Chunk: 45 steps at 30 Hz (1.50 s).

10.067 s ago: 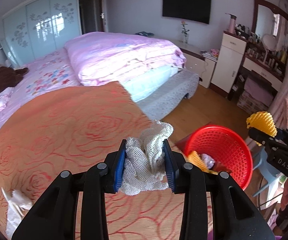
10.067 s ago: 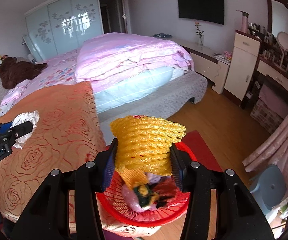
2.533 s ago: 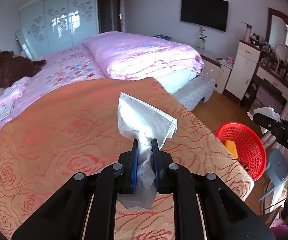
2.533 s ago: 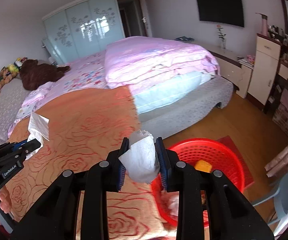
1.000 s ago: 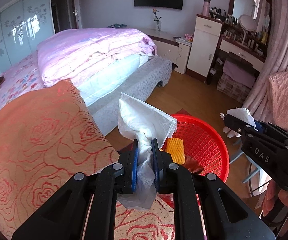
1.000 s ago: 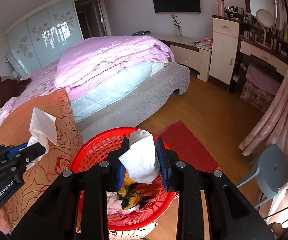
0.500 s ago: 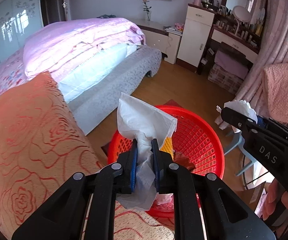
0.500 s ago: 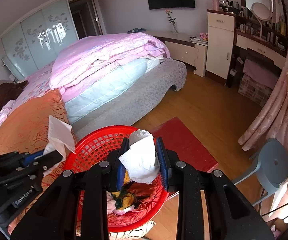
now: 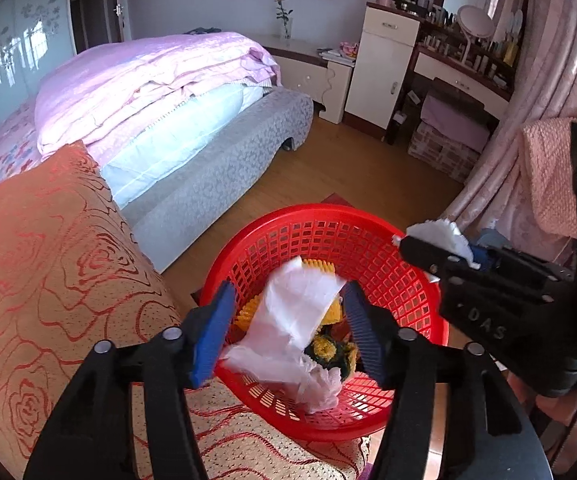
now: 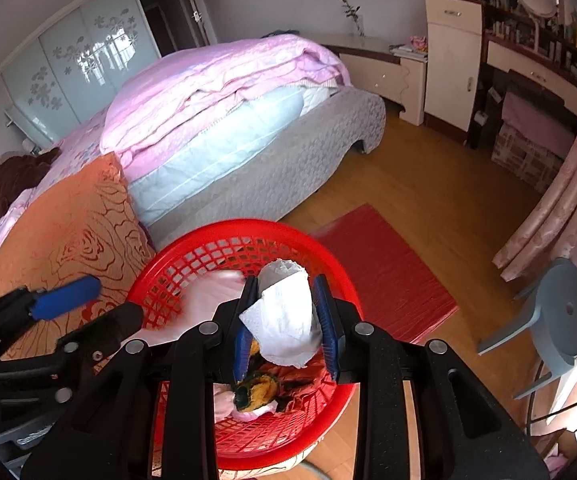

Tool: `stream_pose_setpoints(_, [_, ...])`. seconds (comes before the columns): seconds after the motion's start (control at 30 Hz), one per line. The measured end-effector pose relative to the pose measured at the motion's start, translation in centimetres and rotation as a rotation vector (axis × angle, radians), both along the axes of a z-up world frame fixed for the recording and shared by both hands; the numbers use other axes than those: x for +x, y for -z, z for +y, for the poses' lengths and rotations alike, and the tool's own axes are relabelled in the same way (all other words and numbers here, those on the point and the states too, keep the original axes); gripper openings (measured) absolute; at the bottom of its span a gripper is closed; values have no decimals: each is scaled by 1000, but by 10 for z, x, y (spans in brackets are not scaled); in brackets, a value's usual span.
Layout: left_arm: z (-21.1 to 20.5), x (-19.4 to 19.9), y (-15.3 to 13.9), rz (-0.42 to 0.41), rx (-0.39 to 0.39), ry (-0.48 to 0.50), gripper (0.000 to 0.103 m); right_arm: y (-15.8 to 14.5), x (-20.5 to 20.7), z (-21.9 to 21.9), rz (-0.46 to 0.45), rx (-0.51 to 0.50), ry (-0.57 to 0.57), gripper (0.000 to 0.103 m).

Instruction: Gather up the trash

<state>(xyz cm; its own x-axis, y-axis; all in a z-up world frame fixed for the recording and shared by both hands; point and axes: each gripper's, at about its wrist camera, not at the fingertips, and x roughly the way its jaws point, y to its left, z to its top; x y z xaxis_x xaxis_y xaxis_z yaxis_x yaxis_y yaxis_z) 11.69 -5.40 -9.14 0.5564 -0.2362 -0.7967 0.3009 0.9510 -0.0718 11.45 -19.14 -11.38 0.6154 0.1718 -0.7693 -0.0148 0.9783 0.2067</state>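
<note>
A red mesh basket (image 9: 388,236) stands at the edge of the orange rose-patterned cover (image 9: 48,248); it also shows in the right wrist view (image 10: 192,248). My left gripper (image 9: 286,332) is open above the basket, and a white tissue (image 9: 300,312) is dropping loose between its blue pads into the basket. My right gripper (image 10: 286,320) is shut on a crumpled white tissue (image 10: 284,316) and holds it over the basket, seen from the left wrist view as well (image 9: 440,236). Yellow foam netting (image 9: 320,266) and other trash lie inside.
A bed with pink quilts (image 9: 148,80) stands behind. A red mat (image 10: 384,268) lies on the wood floor beside the basket. A blue-grey stool (image 10: 552,312) stands at the right. A dresser (image 10: 452,56) and pink curtains (image 9: 528,140) line the far right.
My left gripper has opened and let go of its tissue, which now falls into the basket. Both grippers have moved closer over the basket. The right gripper still holds its tissue.
</note>
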Motion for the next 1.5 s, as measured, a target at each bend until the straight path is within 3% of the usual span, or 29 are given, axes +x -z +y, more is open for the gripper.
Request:
stream_pose_setpoints(0.1, [4, -1, -4, -7, -8, -11, 63, 3, 3, 1, 12, 10, -14, 31])
stream_pose_setpoints(0.27, [12, -5, -12, -41, 11, -35, 69, 4, 2, 4, 10, 27, -18, 59])
stream_pose_setpoints(0.33, [16, -7, -16, -58, 21, -54, 72, 3, 1, 5, 5, 32, -21, 65])
stream_pose_setpoints(0.63, [34, -18, -28, -113, 56, -104, 78, -4, -5, -1, -21, 38, 23, 81])
stream_pose_setpoints(1.03, [48, -49, -51, -223, 106, -190, 88, -29, -26, 1, -96, -15, 41, 89])
stream_pose_setpoints(1.23, [62, -64, -67, -256, 91, -233, 91, -50, -43, 12, -146, -16, 23, 96])
stream_pose_setpoints(1.5, [75, -86, -80, -293, 83, -254, 92, -62, -74, 22, -165, -39, 17, 96])
